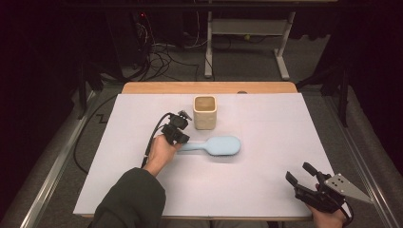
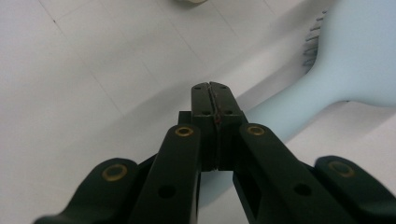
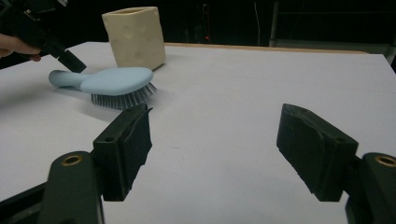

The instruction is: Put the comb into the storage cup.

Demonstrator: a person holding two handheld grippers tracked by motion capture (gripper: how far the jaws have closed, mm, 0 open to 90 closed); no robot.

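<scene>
The desk (image 1: pixel 266 190) is covered by a white sheet, which leaves a plain, bare surface around the few things on it.

The largest of them, a pale blue brush (image 1: pixel 216 145), lies flat near the middle of the desk with its bristles down and its handle pointing left. That puts the handle toward the left gripper (image 1: pixel 179 137), which sits right at the handle's end. In the left gripper view its fingers are pressed together with nothing between them, and the handle (image 2: pixel 285 114) runs just beside them on the right. They look closed next to the handle rather than on it, so the brush appears to rest on the desk under its own weight.

Just beyond the brush stands a cream, square-sided cup (image 1: pixel 205 112), upright with its mouth open. Its inside looks empty, though the bottom is too dim to be sure.

The right gripper (image 1: pixel 304 180) waits at the near right corner, well apart from both things, fingers spread wide and holding nothing.
</scene>
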